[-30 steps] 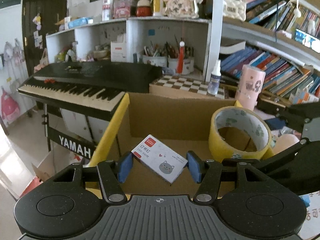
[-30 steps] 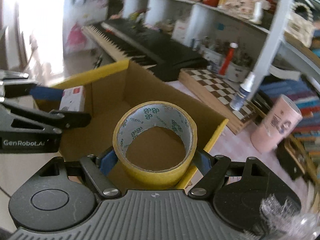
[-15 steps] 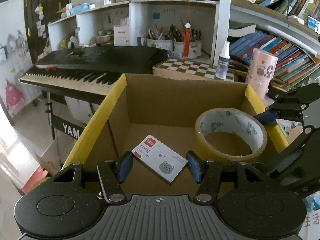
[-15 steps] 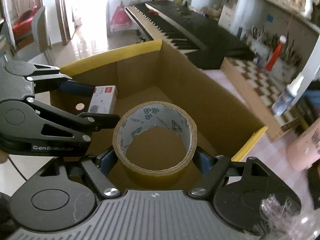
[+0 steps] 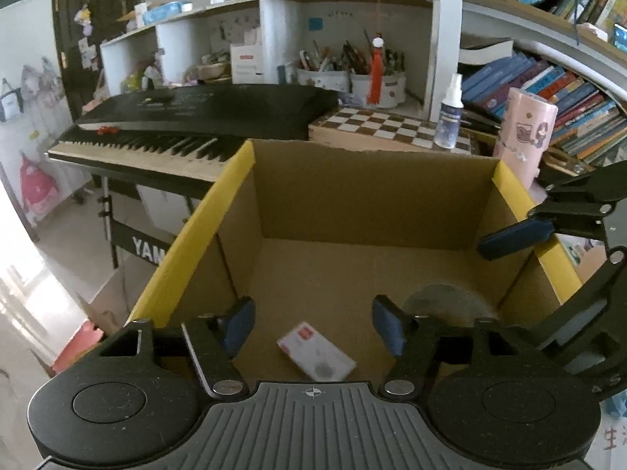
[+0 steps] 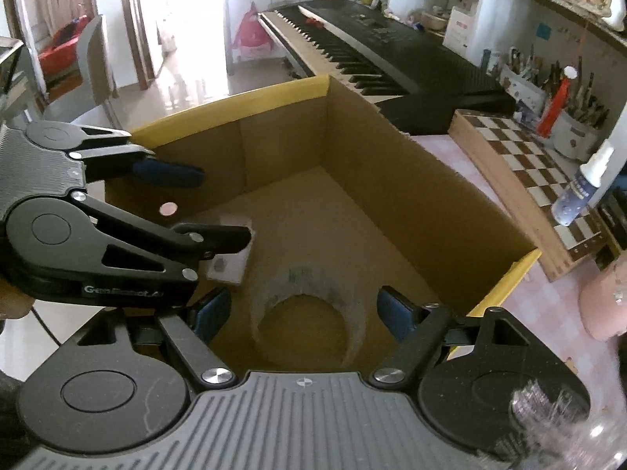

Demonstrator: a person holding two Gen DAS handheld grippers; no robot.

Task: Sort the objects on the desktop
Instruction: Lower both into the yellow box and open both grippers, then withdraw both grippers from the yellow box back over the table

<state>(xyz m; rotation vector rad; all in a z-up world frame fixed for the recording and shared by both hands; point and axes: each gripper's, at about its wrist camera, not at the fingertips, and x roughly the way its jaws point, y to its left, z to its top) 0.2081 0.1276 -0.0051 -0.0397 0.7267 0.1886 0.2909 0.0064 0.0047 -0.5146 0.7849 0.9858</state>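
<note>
Both grippers hang over an open cardboard box (image 5: 352, 199) with yellow rims, also in the right wrist view (image 6: 392, 164). My left gripper (image 5: 313, 329) is open and empty; the small white staple box (image 5: 315, 356) is below it inside the box, blurred. My right gripper (image 6: 303, 313) is open and empty; the yellow tape roll (image 6: 309, 305) is below it in the box, blurred. The tape roll (image 5: 446, 305) shows at the lower right in the left wrist view. The left gripper (image 6: 188, 203) shows in the right wrist view with the staple box (image 6: 229, 262) under it.
A black keyboard (image 5: 196, 117) stands beyond the box on the left. A chessboard (image 5: 388, 125), a spray bottle (image 5: 448, 117) and a pink cup (image 5: 523, 133) stand behind the box. Shelves with books and pen pots fill the back. A small pink disc (image 6: 168, 208) lies in the box.
Both grippers have opened. The staple box and the tape roll have left the fingers and dropped into the cardboard box.
</note>
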